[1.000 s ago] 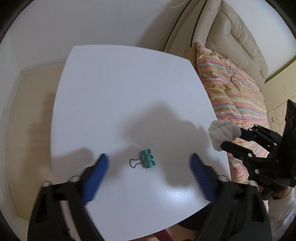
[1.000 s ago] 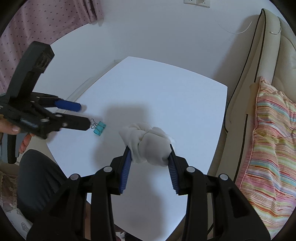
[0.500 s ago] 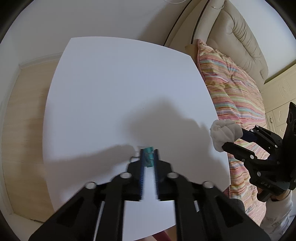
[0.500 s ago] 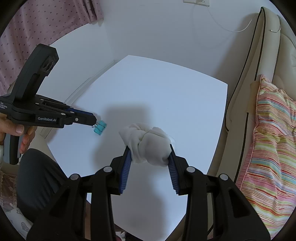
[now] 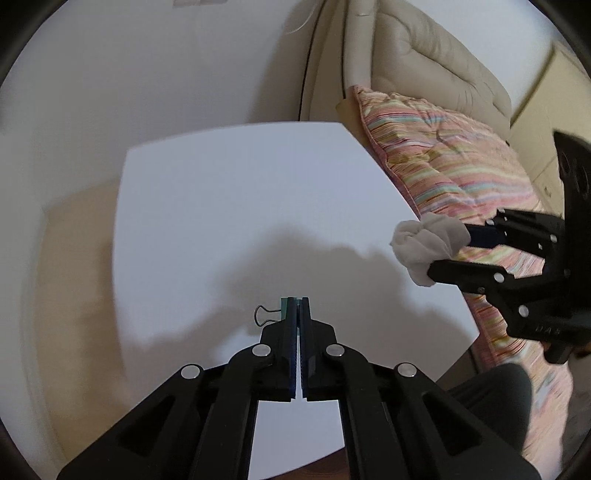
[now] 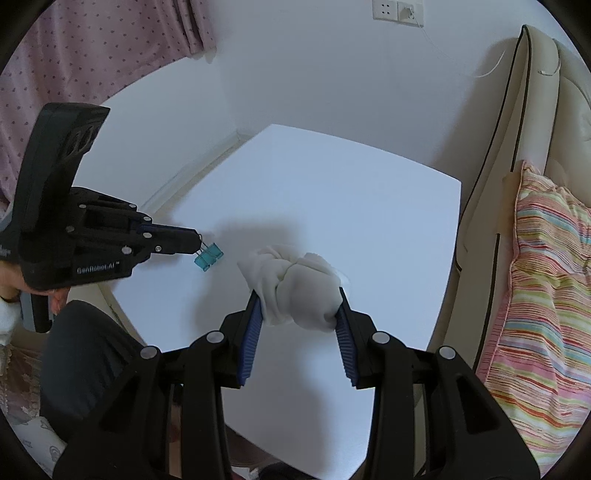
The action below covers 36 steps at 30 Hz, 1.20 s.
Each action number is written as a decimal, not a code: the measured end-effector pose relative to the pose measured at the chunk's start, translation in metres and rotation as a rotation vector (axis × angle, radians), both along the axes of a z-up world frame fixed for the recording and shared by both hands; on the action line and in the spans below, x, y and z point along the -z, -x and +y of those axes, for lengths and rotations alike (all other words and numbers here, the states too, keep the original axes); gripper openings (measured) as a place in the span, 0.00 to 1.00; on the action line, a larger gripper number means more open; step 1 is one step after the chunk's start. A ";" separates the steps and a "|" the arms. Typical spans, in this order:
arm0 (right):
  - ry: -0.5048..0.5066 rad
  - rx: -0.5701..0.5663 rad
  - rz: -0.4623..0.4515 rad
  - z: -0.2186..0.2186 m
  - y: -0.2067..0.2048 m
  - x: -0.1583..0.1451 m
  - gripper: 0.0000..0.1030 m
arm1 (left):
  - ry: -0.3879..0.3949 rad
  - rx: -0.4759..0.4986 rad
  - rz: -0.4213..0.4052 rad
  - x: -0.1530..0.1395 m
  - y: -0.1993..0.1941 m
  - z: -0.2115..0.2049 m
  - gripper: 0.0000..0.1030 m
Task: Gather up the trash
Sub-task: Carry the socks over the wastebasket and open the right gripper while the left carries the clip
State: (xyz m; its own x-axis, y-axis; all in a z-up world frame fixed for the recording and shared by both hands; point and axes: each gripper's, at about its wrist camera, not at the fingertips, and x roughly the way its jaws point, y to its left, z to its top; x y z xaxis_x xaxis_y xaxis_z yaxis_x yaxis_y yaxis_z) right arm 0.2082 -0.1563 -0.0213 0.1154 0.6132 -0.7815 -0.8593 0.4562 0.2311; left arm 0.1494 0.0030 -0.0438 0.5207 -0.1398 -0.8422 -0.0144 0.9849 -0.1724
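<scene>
My left gripper [image 5: 295, 306] is shut on a teal binder clip [image 5: 285, 304]; only its teal edge and a wire handle show past the fingers. In the right wrist view the left gripper [image 6: 197, 243] holds the clip [image 6: 208, 256] lifted just above the white table [image 6: 332, 192]. My right gripper [image 6: 299, 306] is shut on a crumpled white tissue wad [image 6: 295, 284] and holds it above the table. The wad [image 5: 428, 243] and right gripper [image 5: 448, 254] also show at the right of the left wrist view.
A striped pink cushion [image 5: 454, 166] lies on a beige sofa [image 5: 417, 62] along the table's right side. A pink curtain [image 6: 92, 55] hangs at the back left. A wall socket [image 6: 397, 11] is on the white wall.
My left gripper closed on the binder clip and lifted it off the table. My right gripper kept holding the tissue wad almost still.
</scene>
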 end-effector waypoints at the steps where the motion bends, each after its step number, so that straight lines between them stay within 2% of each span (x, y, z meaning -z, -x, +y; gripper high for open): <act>1: -0.003 0.000 -0.008 -0.001 0.005 -0.002 0.37 | -0.016 0.008 -0.011 -0.003 0.004 -0.003 0.00; 5: -0.020 -0.003 -0.036 -0.006 0.022 -0.013 0.37 | -0.082 0.054 -0.067 -0.021 0.028 -0.016 0.00; 16: -0.079 -0.006 -0.084 -0.035 0.079 -0.038 0.37 | -0.132 0.112 -0.163 -0.042 0.093 -0.046 0.00; 29: -0.107 -0.006 -0.110 -0.067 0.153 -0.043 0.37 | -0.113 0.112 -0.210 -0.037 0.144 -0.060 0.00; 36: -0.076 -0.026 -0.091 -0.074 0.179 -0.030 0.37 | -0.100 0.111 -0.211 -0.035 0.164 -0.061 0.00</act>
